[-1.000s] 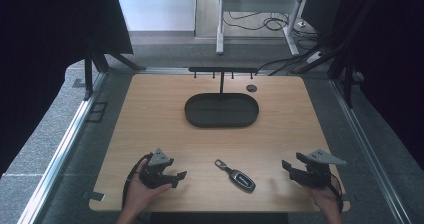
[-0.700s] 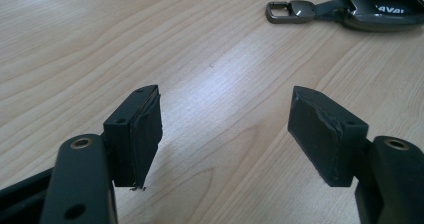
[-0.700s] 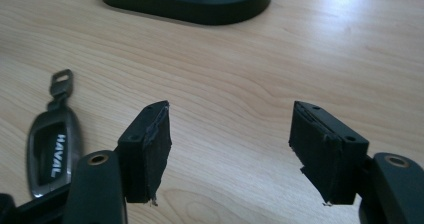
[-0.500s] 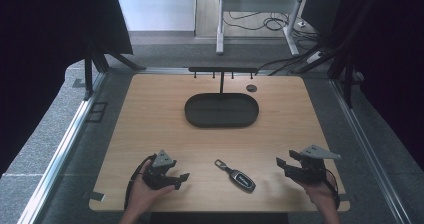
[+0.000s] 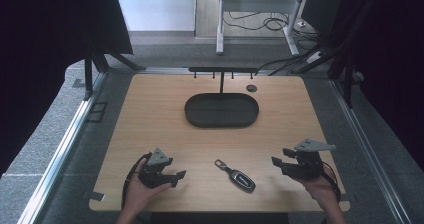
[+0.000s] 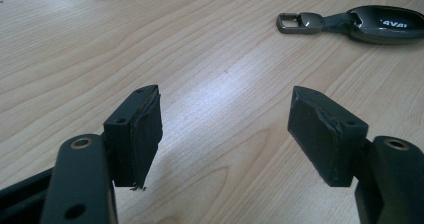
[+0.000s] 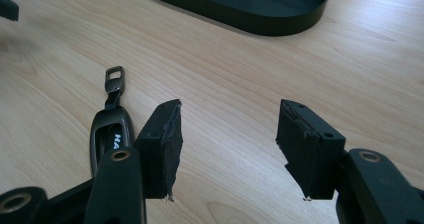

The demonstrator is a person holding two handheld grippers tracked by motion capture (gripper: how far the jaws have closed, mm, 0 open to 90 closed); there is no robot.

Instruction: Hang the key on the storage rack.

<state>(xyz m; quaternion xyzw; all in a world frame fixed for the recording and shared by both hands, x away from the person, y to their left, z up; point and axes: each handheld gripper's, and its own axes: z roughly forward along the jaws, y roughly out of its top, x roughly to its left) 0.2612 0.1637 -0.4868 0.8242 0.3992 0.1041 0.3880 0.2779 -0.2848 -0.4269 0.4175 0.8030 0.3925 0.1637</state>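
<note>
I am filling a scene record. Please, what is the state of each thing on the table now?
Car key: flat on the table, untouched.
Black tray: empty, upright.
Left claw: open, nothing between its jaws.
Right claw: open, just been closing, nothing between its jaws.

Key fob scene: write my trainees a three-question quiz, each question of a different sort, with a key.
1. True or false: the key fob lies inside the black tray.
2. Which is nearer the fob's metal loop? A) left gripper B) right gripper
3. What is between the right gripper's fingers?

Key:
1. False; it lies on the table, nearer the person than the tray.
2. A.
3. Nothing; they stand apart over bare wood, having just been closing.
</note>
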